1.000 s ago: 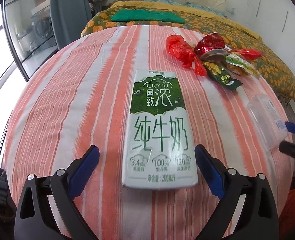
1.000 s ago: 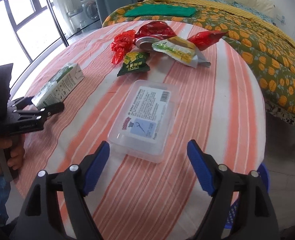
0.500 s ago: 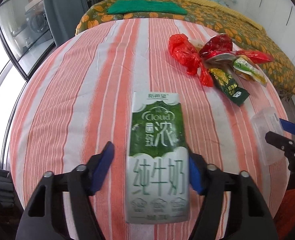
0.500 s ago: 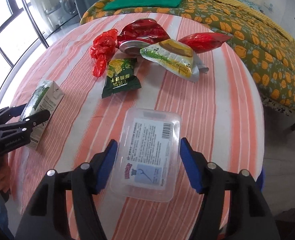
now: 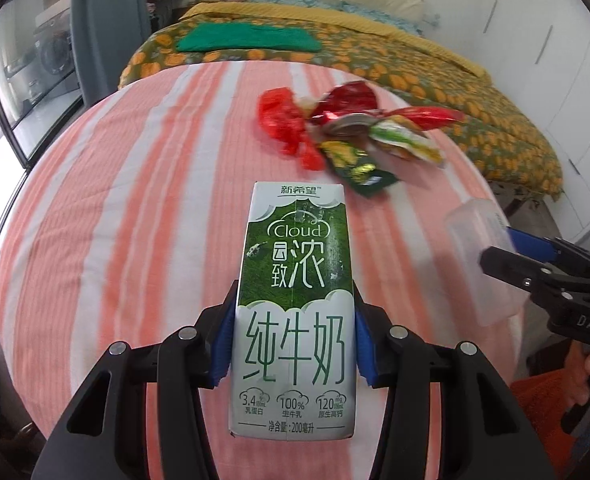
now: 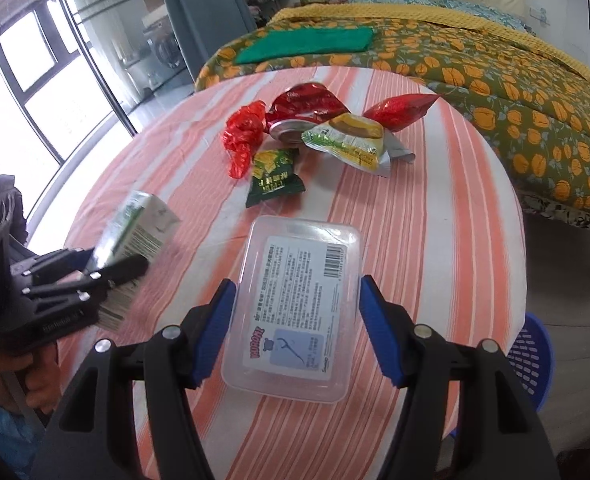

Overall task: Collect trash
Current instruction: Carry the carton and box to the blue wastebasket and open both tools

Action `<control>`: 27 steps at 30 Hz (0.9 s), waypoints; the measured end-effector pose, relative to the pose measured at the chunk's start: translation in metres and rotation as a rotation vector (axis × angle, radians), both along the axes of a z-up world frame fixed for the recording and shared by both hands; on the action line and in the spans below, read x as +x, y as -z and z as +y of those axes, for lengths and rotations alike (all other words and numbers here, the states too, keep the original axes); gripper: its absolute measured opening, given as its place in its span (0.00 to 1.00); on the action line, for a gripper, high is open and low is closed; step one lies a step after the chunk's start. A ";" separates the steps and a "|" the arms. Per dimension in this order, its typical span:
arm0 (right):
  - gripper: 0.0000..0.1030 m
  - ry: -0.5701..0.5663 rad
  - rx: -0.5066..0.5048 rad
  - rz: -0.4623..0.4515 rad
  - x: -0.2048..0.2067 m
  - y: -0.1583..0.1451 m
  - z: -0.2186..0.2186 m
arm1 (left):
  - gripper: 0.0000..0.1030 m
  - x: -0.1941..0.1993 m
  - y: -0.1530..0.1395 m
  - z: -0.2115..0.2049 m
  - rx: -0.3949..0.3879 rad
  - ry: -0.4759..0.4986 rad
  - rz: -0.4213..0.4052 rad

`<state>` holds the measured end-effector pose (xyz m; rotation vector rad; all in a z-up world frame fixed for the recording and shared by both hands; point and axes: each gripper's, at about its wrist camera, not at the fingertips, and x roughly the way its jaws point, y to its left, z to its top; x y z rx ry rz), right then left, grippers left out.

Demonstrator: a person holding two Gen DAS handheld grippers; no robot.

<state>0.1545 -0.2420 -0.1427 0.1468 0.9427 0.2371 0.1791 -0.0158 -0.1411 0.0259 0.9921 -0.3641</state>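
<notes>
- Left gripper (image 5: 293, 340) is closing its jaws on the milk carton (image 5: 293, 304); blue pads are pressing both long sides near the carton's lower half.
- Carton's long axis is running straight away from that gripper, top end pointing toward the wrapper pile (image 5: 351, 136); printed face is turned up at the camera. In the right wrist view it is sitting tilted, far end raised off the cloth.
- Right gripper (image 6: 295, 328) is clamping the clear plastic box (image 6: 295, 304) between its pads; label is facing up, long axis pointing ahead along the fingers.
- Pile is lying mid-table, well apart from both grippers: red wrappers, a green snack packet (image 6: 274, 178), a yellow-green pouch (image 6: 349, 142), and a crushed can (image 6: 307, 110) partly buried.
- Hard to make out: whether the box is clear of the cloth; small label text is blurring. Carton's underside is hidden. Person's hands are showing only at frame edges.
- Round table (image 6: 435, 240) is wearing an orange-and-white striped cloth.
- Bed (image 6: 495, 80) with orange-flowered cover is standing just behind, a folded green cloth (image 6: 307, 44) lying on it.
- Blue perforated basket (image 6: 531, 356) is peeking from under the table's right edge; windows are glaring at left.
</notes>
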 end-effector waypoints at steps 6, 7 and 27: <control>0.60 0.034 0.038 -0.036 -0.015 -0.008 -0.025 | 0.47 -0.020 -0.012 -0.047 -0.046 0.074 -0.020; 0.60 0.044 0.041 -0.040 -0.017 -0.008 -0.031 | 0.47 -0.022 -0.013 -0.053 -0.049 0.084 -0.022; 0.60 0.386 -0.007 -0.017 -0.075 0.037 -0.259 | 0.47 -0.065 0.000 -0.255 -0.088 0.383 0.038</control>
